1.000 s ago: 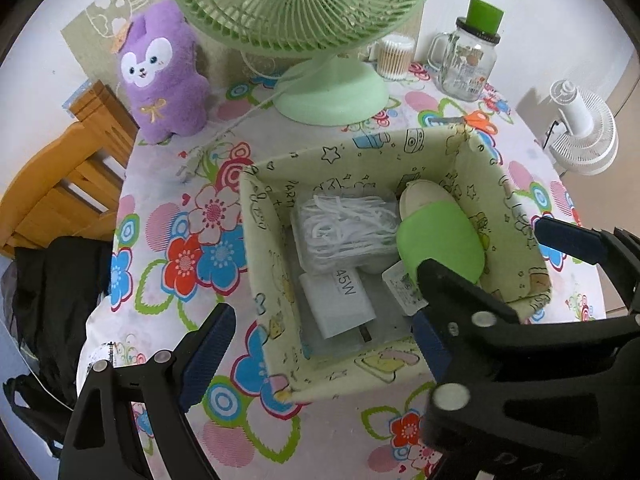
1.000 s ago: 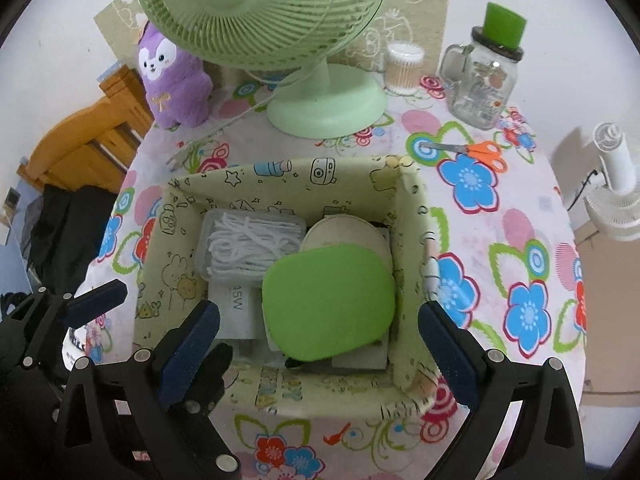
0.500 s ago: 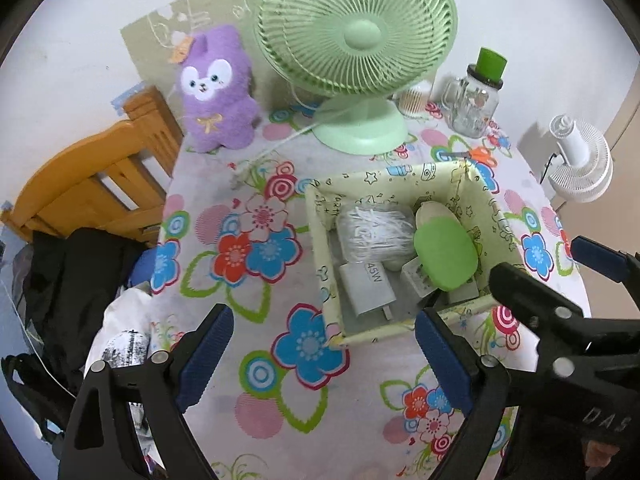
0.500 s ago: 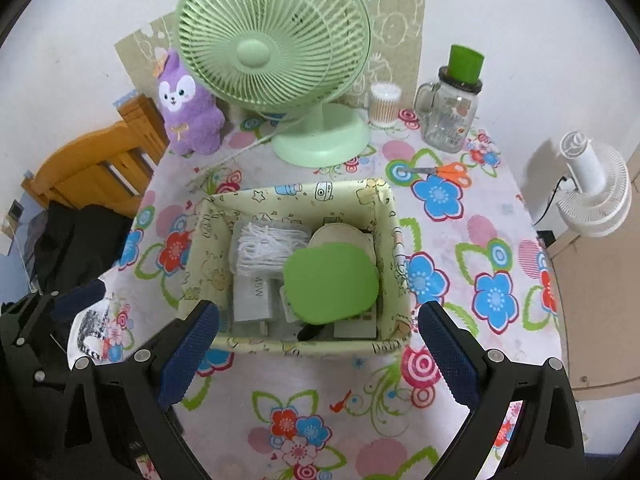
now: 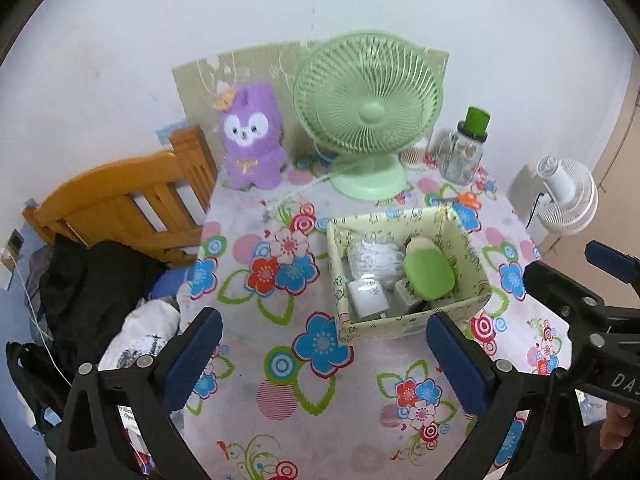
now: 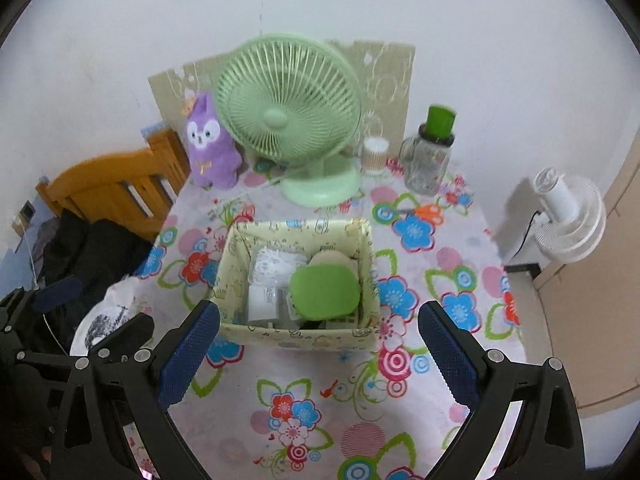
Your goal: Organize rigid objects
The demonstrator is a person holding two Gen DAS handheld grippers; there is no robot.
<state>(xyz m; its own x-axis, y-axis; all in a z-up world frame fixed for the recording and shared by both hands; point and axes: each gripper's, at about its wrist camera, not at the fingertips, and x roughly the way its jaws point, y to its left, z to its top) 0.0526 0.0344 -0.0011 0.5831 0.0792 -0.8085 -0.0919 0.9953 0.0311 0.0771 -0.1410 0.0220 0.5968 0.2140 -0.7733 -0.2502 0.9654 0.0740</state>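
Grippers both spread wide, nothing between the fingers. Left gripper (image 5: pixel 320 354) hangs above the floral tablecloth (image 5: pixel 280 360), near-left of the storage box (image 5: pixel 416 322); box sits ahead and to the right of its centreline, well apart from both pads. Right gripper (image 6: pixel 319 352) is lined up almost square on the box (image 6: pixel 298 330), near wall just beyond the fingertips, not touching.

Left to right on the table: purple plush (image 5: pixel 250 140), green desk fan (image 5: pixel 368 114), cotton swab tub (image 6: pixel 375 154), glass jar with green lid (image 5: pixel 466 148), orange scissors (image 6: pixel 426 212). White fan (image 5: pixel 566 198) stands off the table on the right.

Box contents, left to right: white charger block (image 5: pixel 366 298) at the near-left, clear bag of white cable (image 5: pixel 372 256) behind it, green oval case (image 5: pixel 429 274) on the right, lying tilted on top of other items. Long axis of the green case runs roughly near-to-far in the left view, far end toward a beige oval piece (image 5: pixel 420 246) touching it. In the right view the case (image 6: pixel 325 290) looks broadside, filling the right half of the box.
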